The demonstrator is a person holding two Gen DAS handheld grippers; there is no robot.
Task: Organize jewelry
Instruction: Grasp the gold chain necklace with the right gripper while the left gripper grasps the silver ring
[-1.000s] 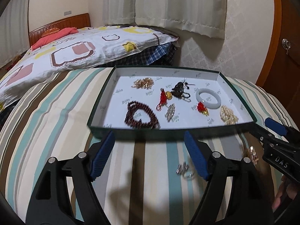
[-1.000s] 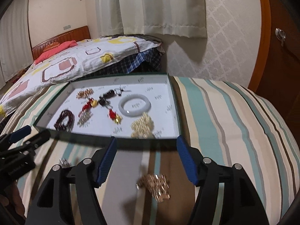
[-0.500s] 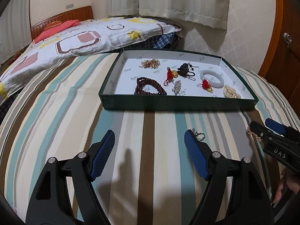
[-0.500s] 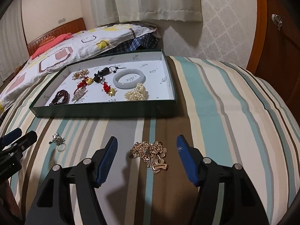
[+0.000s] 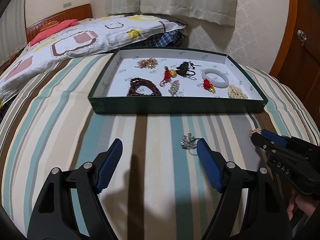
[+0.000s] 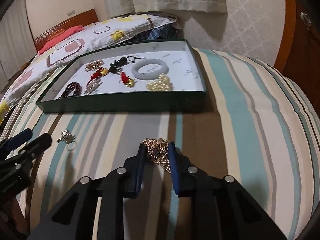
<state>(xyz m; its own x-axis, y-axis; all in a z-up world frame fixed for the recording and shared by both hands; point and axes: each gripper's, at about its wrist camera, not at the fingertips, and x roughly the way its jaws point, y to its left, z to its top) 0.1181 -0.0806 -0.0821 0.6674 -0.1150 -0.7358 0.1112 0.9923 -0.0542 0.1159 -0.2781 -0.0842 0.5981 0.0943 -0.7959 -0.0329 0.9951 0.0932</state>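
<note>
A dark green box lid (image 5: 176, 108) (image 6: 124, 102) with a white inside lies on the striped bed and holds several jewelry pieces, among them a white bangle (image 5: 215, 77) (image 6: 150, 69) and a dark bead bracelet (image 5: 143, 87). My right gripper (image 6: 157, 150) is shut on a tangled gold chain necklace (image 6: 158, 152) on the bedspread; its tip also shows in the left wrist view (image 5: 257, 135). My left gripper (image 5: 160, 150) is open and empty. A small silver brooch with a ring (image 5: 188, 140) (image 6: 67, 138) lies just ahead of its right finger.
A patterned quilt (image 5: 70, 42) lies at the back left with a wooden headboard (image 5: 60, 18) behind. A curtain and wallpapered wall stand behind the box. A wooden door (image 5: 300, 40) is at the right.
My right gripper has closed around the gold chain, which lay between its open fingers before. Both grippers have drawn back from the box, and the left one has come closer to the silver brooch.
</note>
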